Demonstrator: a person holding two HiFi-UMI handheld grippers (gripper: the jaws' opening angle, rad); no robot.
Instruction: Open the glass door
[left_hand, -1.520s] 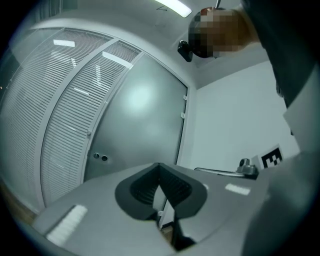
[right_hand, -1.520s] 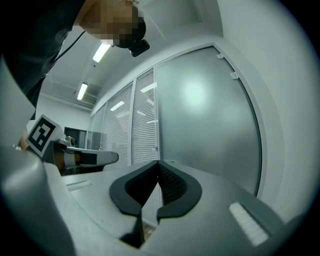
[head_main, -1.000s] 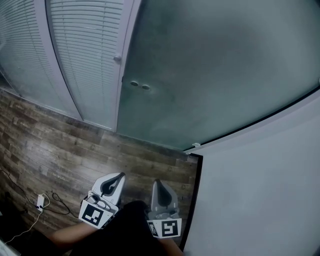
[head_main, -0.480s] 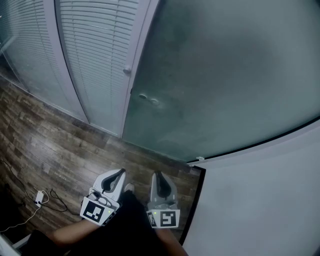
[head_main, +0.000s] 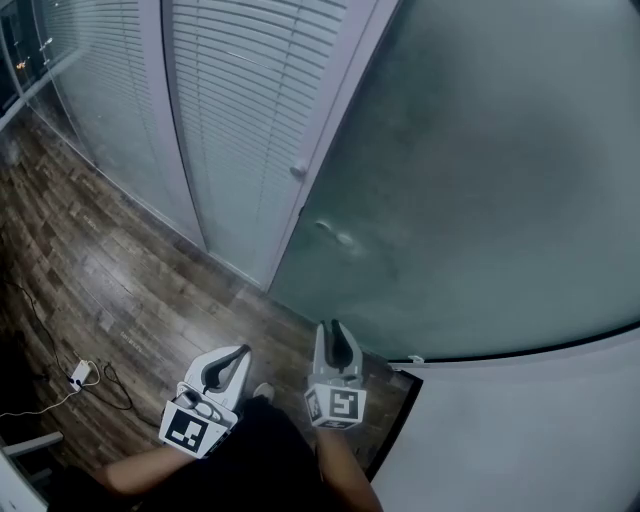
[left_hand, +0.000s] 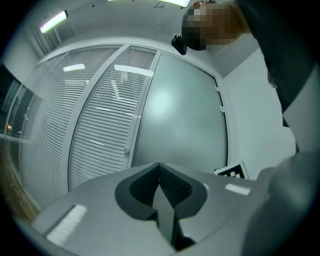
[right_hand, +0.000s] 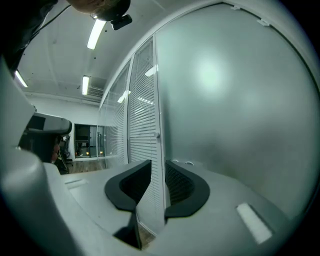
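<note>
We stand on the floor (head_main: 120, 290) with the glass door (head_main: 480, 180) ahead of us. Left of the door run the blinds (head_main: 240, 110), and a knob (head_main: 298, 171) sits on the frame between them. Two fittings (head_main: 335, 237) sit on the door near its left edge. A wall (head_main: 520, 430) adjoins the door at our right. A cable (head_main: 78, 374) lies on the floor at our far left.

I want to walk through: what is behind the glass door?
Nothing shows. The door is frosted: only grey haze is seen on it, and whatever lies behind is hidden.
</note>
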